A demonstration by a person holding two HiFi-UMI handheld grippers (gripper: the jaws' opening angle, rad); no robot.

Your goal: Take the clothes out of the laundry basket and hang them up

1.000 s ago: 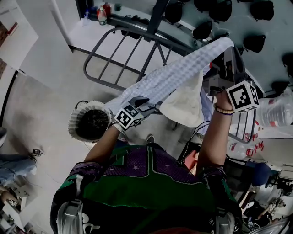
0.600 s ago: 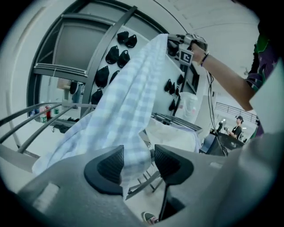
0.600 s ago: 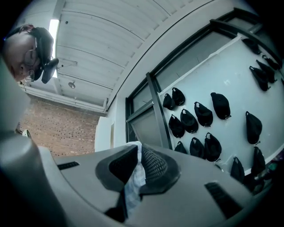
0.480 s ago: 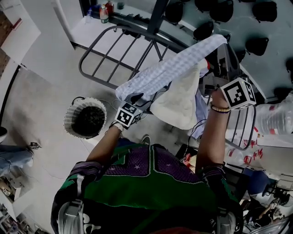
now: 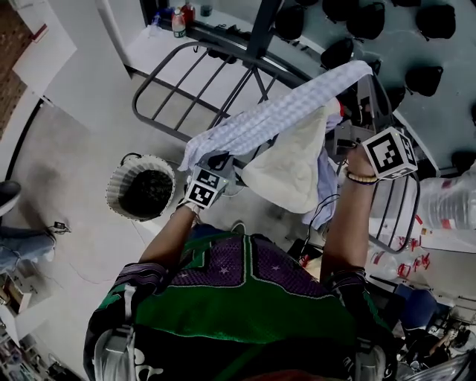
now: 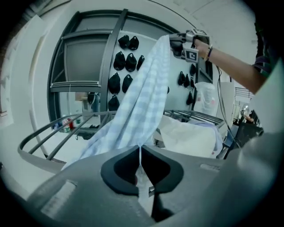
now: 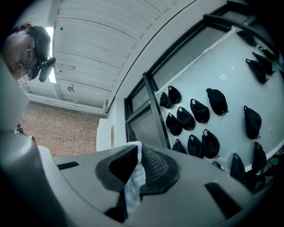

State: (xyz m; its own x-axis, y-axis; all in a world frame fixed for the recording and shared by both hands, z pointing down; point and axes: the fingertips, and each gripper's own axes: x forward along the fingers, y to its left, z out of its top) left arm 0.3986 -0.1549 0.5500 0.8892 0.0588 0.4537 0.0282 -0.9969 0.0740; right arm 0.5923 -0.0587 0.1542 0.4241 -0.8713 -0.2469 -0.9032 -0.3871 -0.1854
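A light blue checked cloth [image 5: 275, 119] is stretched between my two grippers above the drying rack [image 5: 186, 74]. My left gripper [image 5: 216, 165] has just closed and is shut on the cloth's lower end [image 6: 142, 102], a thin fold showing between its jaws [image 6: 140, 153]. My right gripper [image 5: 355, 93] is raised higher at the right, shut on the upper end [image 7: 133, 181]; it also shows in the left gripper view [image 6: 184, 42]. The round laundry basket [image 5: 115, 190] stands on the floor to the left, below my left gripper.
A cream cloth [image 5: 290, 167] and a pale lilac garment [image 5: 325, 175] hang over the rack under the checked one. Dark caps [image 7: 199, 111] hang in rows on the wall behind. Bottles [image 5: 178, 22] stand on a far ledge. A person's shoe and leg [image 5: 15, 245] are at the left edge.
The cloth's lower end has gathered at my left gripper, which has tilted and shifted a little. My right gripper has come slightly lower with the upper end.
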